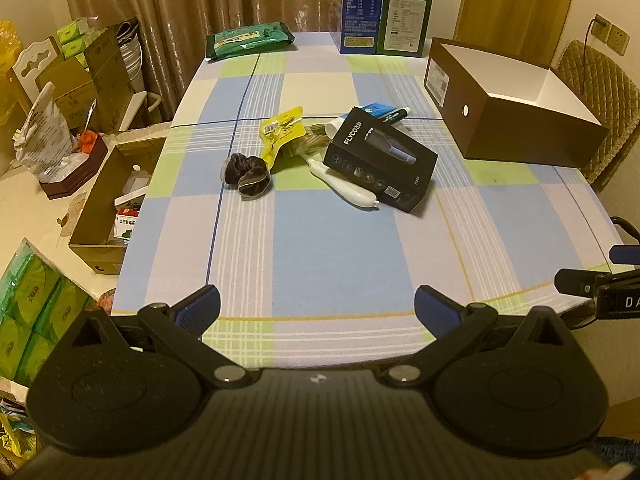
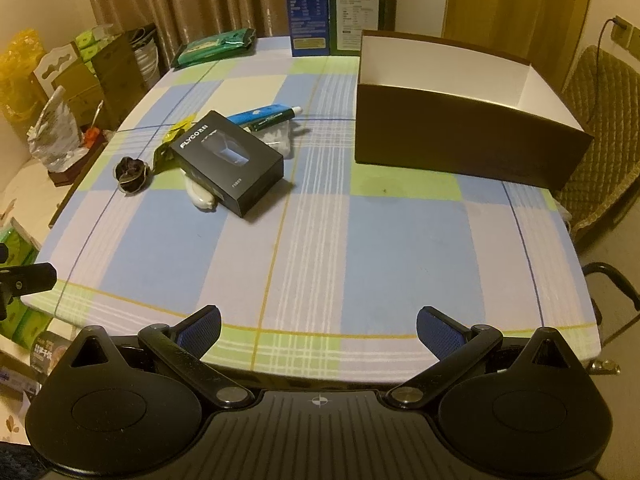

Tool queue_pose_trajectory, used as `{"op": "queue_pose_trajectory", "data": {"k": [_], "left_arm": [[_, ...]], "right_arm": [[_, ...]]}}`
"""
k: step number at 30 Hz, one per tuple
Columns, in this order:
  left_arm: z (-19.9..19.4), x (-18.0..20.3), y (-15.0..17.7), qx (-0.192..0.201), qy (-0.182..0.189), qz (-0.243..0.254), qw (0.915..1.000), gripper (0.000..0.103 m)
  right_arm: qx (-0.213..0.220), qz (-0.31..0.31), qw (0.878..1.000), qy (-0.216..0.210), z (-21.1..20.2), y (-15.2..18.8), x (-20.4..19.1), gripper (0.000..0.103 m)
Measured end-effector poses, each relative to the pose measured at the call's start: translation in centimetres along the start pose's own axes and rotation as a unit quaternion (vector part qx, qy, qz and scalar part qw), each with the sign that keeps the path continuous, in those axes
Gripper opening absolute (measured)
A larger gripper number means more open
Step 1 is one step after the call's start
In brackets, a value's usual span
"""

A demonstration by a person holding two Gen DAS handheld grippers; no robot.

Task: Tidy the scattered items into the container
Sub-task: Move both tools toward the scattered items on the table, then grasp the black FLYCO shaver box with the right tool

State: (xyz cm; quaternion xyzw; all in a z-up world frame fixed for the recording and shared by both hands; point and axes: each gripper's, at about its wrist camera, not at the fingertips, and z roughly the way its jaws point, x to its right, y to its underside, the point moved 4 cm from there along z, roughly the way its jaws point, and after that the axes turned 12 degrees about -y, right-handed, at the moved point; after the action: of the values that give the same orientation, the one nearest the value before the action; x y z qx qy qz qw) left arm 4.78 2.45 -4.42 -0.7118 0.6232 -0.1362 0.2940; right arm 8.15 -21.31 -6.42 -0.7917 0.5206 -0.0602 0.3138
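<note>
Both my grippers, left (image 1: 318, 306) and right (image 2: 319, 326), hang wide and empty at the table's near edge. I judge nothing is picked yet: the black FLYCO box (image 2: 231, 168) tops the pile, left of the open brown box (image 2: 460, 136). Next, reach forward.

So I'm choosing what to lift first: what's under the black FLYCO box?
The black FLYCO box lies tilted on a white brush handle and a white tube; whatever else lies beneath is covered.
</note>
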Motion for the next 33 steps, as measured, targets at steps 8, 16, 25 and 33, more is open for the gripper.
{"op": "queue_pose_trajectory", "data": {"k": [8,16,25,33], "left_arm": [[0.6,-0.1,-0.4,-0.006,-0.008,-0.007,0.9999,0.102],[1.4,-0.8,-0.9,-0.007,-0.013,-0.014,0.9998,0.102],[2.8,-1.6,-1.9,-0.006,-0.028,-0.036,0.9989,0.102],[4.5,-1.0,-2.9,-0.017,-0.039,-0.065,0.997,0.102]], "right_arm": [[0.004,-0.018,1.0,-0.024,0.9,-0.9,-0.3,0.101],[0.02,-0.042,0.996,-0.075,2.2,-2.2,-0.8,0.101],[0.022,-0.099,0.988,-0.116,4.4,-4.8,-0.8,0.101],[0.012,-0.17,0.973,-0.156,7.5,-7.3,-0.3,0.101]]}}
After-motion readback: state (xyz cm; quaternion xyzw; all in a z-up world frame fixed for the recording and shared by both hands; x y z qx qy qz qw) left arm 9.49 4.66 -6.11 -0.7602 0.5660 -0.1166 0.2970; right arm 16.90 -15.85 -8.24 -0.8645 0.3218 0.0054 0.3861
